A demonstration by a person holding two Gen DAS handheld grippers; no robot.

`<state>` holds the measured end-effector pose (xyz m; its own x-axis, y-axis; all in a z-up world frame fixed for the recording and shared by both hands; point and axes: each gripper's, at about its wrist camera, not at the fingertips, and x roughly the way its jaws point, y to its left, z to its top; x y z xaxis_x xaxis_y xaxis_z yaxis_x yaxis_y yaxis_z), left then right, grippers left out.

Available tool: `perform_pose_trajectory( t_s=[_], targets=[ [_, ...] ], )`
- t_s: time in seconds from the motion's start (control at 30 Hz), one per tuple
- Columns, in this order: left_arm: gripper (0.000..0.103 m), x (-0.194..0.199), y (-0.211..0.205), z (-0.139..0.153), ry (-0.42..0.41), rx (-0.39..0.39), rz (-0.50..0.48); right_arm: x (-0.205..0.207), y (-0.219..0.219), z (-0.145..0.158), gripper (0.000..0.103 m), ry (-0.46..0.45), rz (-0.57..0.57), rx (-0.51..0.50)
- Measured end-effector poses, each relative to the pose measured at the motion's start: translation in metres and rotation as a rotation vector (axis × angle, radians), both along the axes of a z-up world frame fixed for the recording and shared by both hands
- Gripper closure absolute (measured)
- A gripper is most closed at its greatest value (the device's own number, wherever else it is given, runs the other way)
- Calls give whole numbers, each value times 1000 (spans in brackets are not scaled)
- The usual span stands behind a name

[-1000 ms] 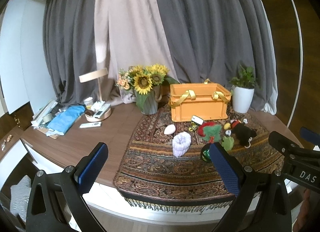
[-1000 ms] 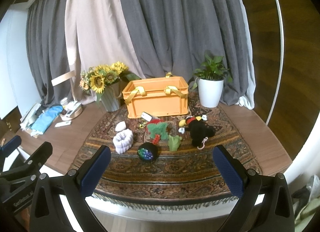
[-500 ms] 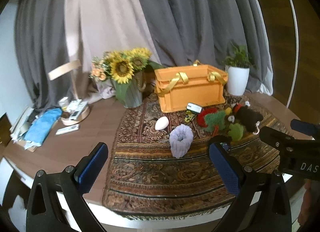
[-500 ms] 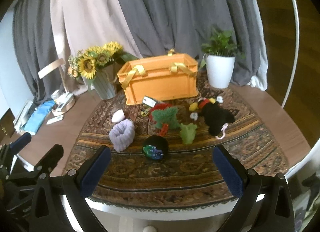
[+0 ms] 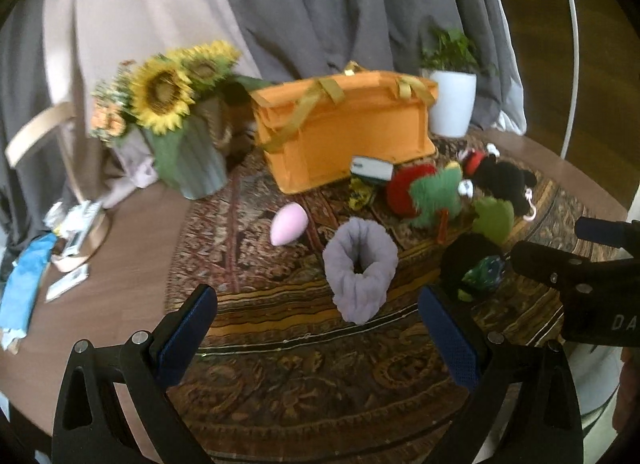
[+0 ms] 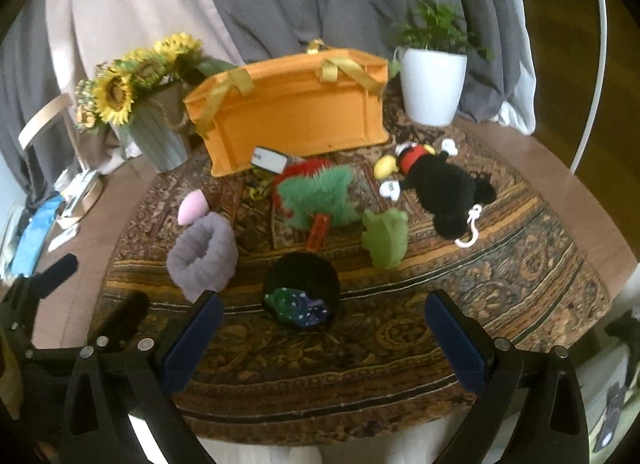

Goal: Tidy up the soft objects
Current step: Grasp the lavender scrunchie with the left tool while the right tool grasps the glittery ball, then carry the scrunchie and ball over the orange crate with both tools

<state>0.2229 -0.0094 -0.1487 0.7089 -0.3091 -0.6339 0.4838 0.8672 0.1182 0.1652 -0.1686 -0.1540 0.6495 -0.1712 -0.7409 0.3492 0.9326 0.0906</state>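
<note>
An orange crate (image 5: 344, 128) (image 6: 296, 112) with yellow straps stands at the back of a patterned rug (image 5: 304, 368) (image 6: 500, 284). In front of it lie soft toys: a lilac fuzzy cuff (image 5: 360, 268) (image 6: 202, 258), a pink egg shape (image 5: 288, 222) (image 6: 192, 206), a green and red plush (image 5: 434, 194) (image 6: 320, 196), a light green plush (image 5: 494, 218) (image 6: 386, 238), a black mouse plush (image 5: 500, 180) (image 6: 440, 184) and a black ball with a coloured patch (image 5: 472, 268) (image 6: 300, 290). My left gripper (image 5: 316, 332) is open, just short of the cuff. My right gripper (image 6: 320, 344) is open, just short of the ball.
A sunflower vase (image 5: 180, 136) (image 6: 148, 120) stands left of the crate and a white plant pot (image 5: 454, 102) (image 6: 432, 84) to its right. Remotes, a blue cloth (image 5: 20, 288) and a wooden lamp (image 5: 68, 168) clutter the table's left side.
Both grippers have moved forward and lower over the rug, so the toys look larger and nearer. Both stay open.
</note>
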Motion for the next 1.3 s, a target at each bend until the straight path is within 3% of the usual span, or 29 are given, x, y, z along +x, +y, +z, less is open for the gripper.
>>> perform_pose_trajectory(
  t_s=[0.3, 0.63, 0.83, 0.9, 1.0, 1.1, 1.3],
  targets=[
    [7, 37, -13, -35, 74, 9, -85, 25, -5, -26, 7, 51, -54, 56],
    [15, 62, -26, -58, 146, -4, -150, 42, -6, -43, 24, 73, -85, 117],
    [35, 73, -33, -63, 195, -30, -183, 46, -4, -48, 33, 83, -91, 129],
    [49, 74, -34, -64, 206, -35, -197, 46, -5, -50, 37, 82, -91, 140],
    [62, 75, -35, -62, 230, -57, -216, 47, -3, -49, 41, 82, -80, 137],
    [69, 74, -33, -59, 228, -63, -209, 47, -1, -48, 41, 81, -78, 134],
    [71, 67, -24, -42, 180, -77, -184, 42, 3, -35, 41, 57, -59, 101]
  ],
)
